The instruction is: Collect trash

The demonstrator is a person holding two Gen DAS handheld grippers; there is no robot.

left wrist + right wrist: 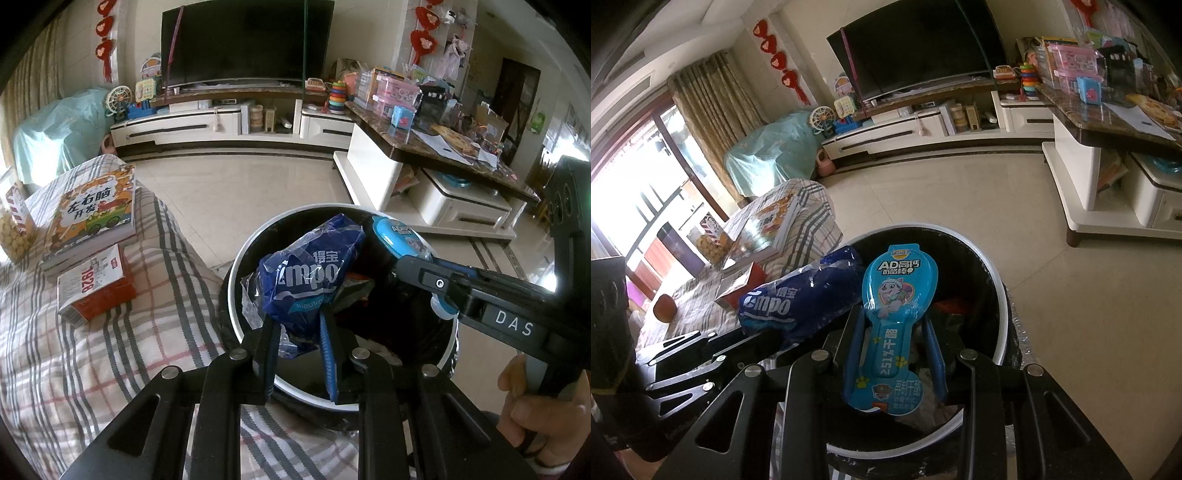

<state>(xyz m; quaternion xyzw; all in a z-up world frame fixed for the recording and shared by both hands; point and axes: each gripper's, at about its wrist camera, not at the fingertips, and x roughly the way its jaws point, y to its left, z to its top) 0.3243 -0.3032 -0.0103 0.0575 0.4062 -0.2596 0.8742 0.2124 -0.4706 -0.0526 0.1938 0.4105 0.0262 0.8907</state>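
Observation:
My left gripper [299, 325] is shut on a crumpled dark blue Tempo tissue wrapper [310, 273], held over a round trash bin [236, 280] with a white rim and black liner. My right gripper [892, 321] is shut on a flat light-blue cheese-stick wrapper [897, 291] with a cartoon dog, also above the bin [997, 288]. In the left wrist view the right gripper [417, 266] reaches in from the right, and the light-blue wrapper [395, 236] sticks out past its fingers. The right wrist view shows the left gripper [757, 334] and the Tempo wrapper [798, 299] on the left. Some trash lies inside the bin.
A plaid-covered sofa [110, 350] beside the bin carries a children's book [92, 214] and a red box [96, 288]. A cluttered coffee table [424, 147] stands to the right, a TV stand [221, 122] at the back. Tiled floor [240, 192] lies between them.

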